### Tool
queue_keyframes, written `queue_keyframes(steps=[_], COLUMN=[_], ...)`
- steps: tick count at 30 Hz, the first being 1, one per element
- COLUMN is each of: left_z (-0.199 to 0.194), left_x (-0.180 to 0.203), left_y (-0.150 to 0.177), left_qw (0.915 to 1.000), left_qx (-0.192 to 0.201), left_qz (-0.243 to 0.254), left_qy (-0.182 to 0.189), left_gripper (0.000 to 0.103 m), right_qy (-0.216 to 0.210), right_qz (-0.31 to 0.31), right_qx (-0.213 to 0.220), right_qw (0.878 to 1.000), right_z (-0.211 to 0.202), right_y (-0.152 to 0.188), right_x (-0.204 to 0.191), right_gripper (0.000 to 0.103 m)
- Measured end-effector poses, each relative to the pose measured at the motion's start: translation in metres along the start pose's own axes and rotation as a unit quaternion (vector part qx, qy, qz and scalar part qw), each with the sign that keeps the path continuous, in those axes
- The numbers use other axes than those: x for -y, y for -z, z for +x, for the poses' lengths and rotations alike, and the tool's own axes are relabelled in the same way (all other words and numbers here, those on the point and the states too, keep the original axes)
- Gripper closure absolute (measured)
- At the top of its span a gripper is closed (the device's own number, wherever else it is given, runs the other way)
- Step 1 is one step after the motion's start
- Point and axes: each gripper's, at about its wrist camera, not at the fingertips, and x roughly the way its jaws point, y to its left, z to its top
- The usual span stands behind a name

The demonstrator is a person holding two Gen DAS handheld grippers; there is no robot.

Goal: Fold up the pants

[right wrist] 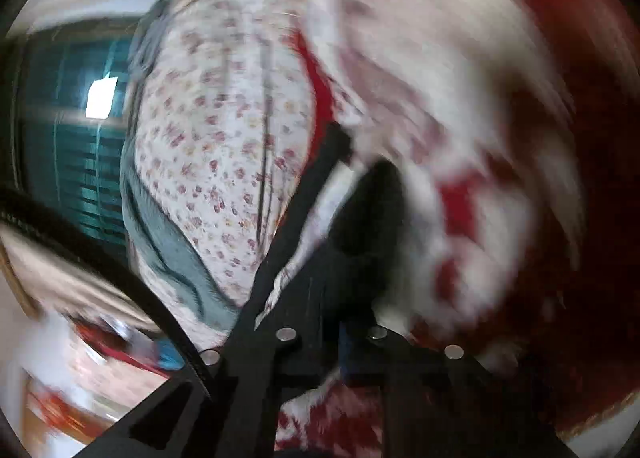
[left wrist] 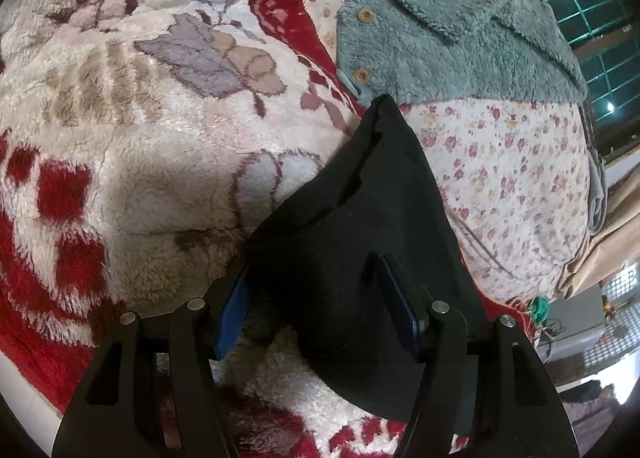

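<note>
The black pants lie bunched on the bed in the left wrist view, narrowing to a point at the far end. My left gripper stands over their near part with its jaws apart. The cloth fills the gap and wraps around the right blue pad, while the left pad shows mostly bare. The right wrist view is heavily blurred. There my right gripper has its fingers drawn together, and a dark fold of the pants rises from between them.
A thick cream and red fleece blanket covers the left of the bed. A floral sheet lies on the right, with a teal fleece garment with wooden buttons on it. Beyond the bed's far edge is a teal-gridded window.
</note>
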Motion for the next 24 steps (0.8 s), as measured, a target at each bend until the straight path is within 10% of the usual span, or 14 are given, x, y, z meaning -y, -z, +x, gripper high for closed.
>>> queue_keyframes(steps=[4,7,9,17,24], left_z=[0.000,-0.001,-0.004,-0.036,-0.022], left_x=[0.006,0.008,0.012,0.028,-0.003], left_y=[0.004,0.007,0.008,0.020,0.027], left_qw=[0.9992,0.9986,0.9984,0.9961,0.9988], left_qx=[-0.001,-0.008,-0.005,0.039,0.022], left_qz=[0.038,0.051,0.056,0.079,0.043], left_qy=[-0.012,0.015,0.005,-0.004,-0.006], left_gripper=[0.046,0.085,0.091,0.093,0.090], right_qy=[0.041,0.111,0.144,0.080,0.140], right_qz=[-0.114,-0.085,-0.061,-0.126,-0.086], right_qx=[0.018,-0.034,-0.060,-0.017,-0.075], right_qw=[0.992,0.990,0.986,0.989,0.984], right_z=[-0.002,0.020,0.027,0.003,0.030], right_y=[-0.020,-0.027,-0.027,-0.042,-0.025], right_x=[-0.045,-0.025,-0.009,-0.058,-0.003], right_gripper=[0.098,0.098,0.098,0.099,0.100])
